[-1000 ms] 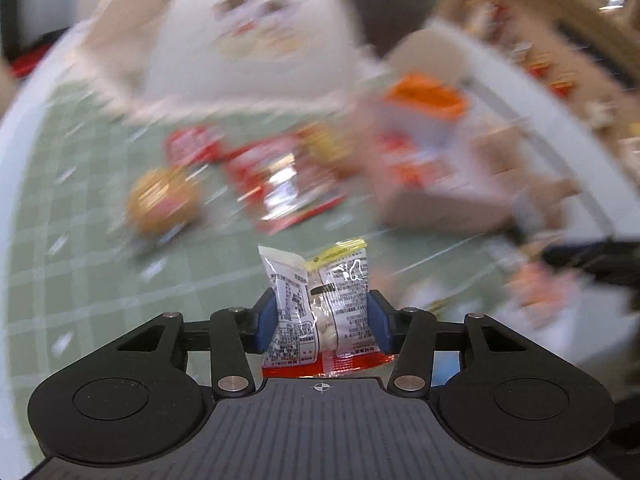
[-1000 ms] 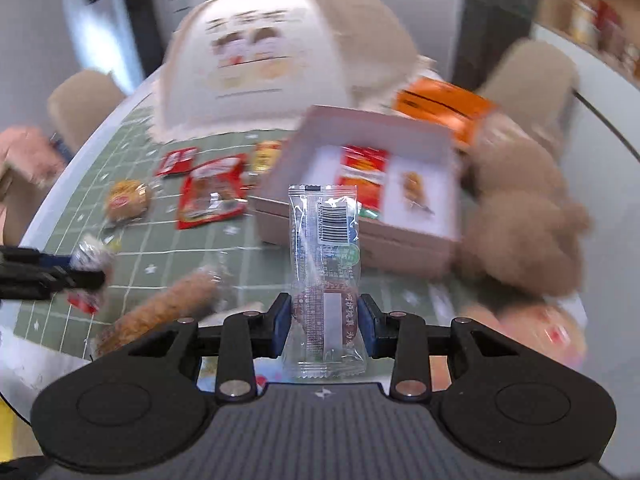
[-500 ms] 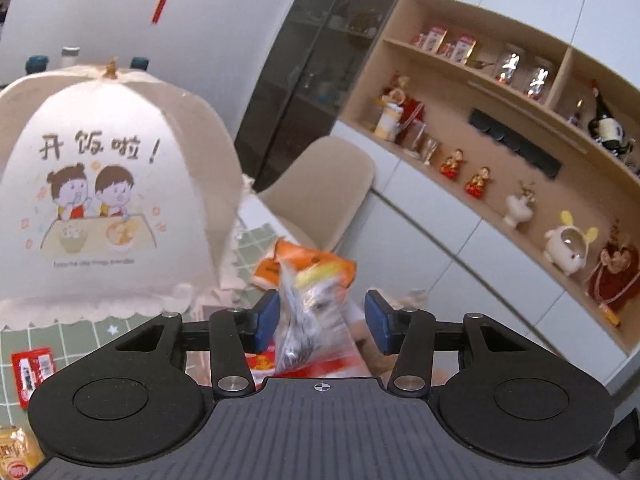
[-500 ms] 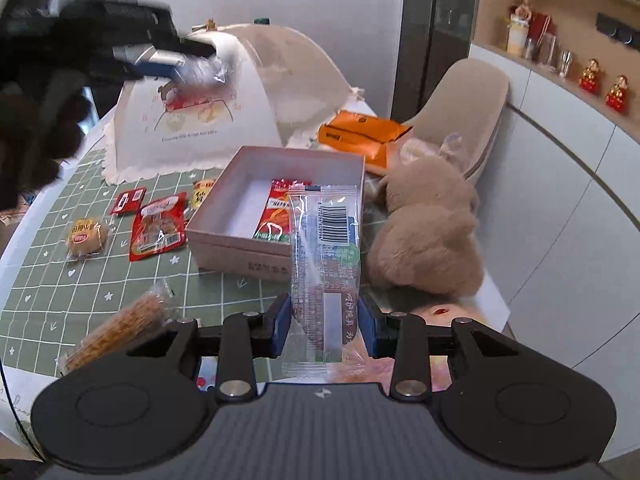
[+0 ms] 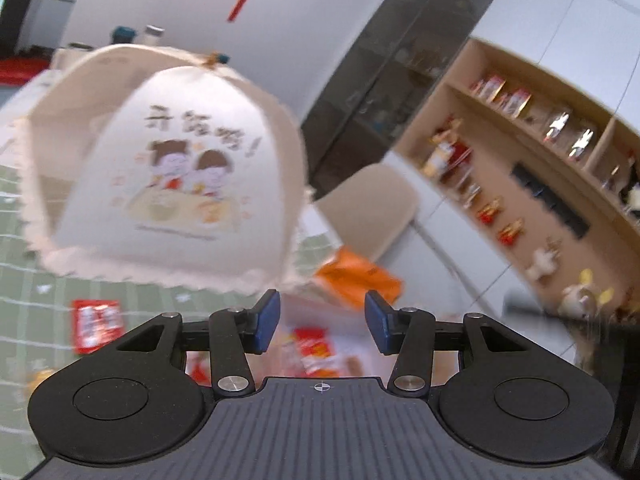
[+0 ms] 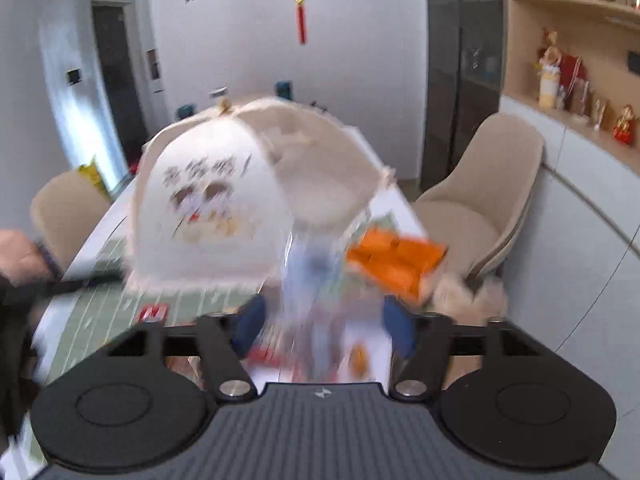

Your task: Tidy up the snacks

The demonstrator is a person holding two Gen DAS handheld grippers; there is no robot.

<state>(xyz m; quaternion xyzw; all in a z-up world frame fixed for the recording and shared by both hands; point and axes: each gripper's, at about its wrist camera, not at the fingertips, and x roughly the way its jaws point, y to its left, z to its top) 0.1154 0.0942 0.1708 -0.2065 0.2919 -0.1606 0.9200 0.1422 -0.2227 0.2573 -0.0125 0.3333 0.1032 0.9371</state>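
The left gripper (image 5: 322,322) stood spread and held nothing, above red snack packets (image 5: 316,350) lying in the white box (image 5: 344,320). The right gripper (image 6: 320,326) was spread too, a blurred clear-wrapped snack (image 6: 316,300) loose between its fingers over the same box. Beyond sat an orange packet (image 6: 394,264), then the mesh food cover (image 5: 176,184) toward the table's far edge.

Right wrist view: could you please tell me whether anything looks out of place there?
Yes: a clear snack packet hangs smeared between the wide-open jaws of the right gripper, seemingly touching neither, so it looks loose, probably dropping toward the box below. Blur hides finer detail.
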